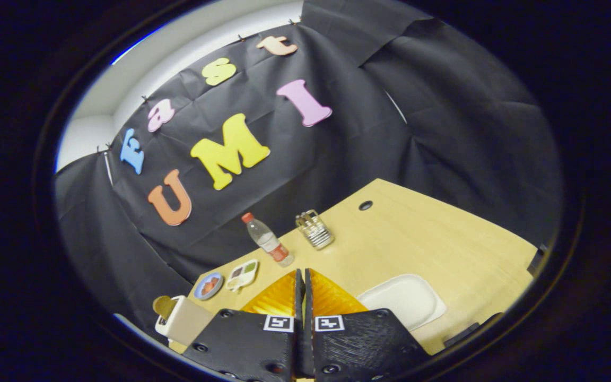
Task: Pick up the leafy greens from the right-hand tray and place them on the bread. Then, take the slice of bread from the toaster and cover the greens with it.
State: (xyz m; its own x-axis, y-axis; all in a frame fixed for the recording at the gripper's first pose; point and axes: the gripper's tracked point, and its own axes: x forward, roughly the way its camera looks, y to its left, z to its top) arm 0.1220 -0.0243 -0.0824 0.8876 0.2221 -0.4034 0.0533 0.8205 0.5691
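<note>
Gripper (302, 281) clenched, orange fingers (276, 300) pressed together on nothing, raised over wooden table (443, 239), white tray (406, 298) just right of fingertips, toaster (183, 318) with bread slice (163, 305) sticking up left of fingers, divided tray with greens (243, 274) beyond toaster, small plate (208, 285), water bottle (268, 240), wire rack (314, 229) further back.

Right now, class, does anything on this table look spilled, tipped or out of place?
Nothing stands out. The water bottle, glass holder and toaster with its bread slice stand upright on the table; the white tray lies flat. The gripper is shut, holding nothing.
</note>
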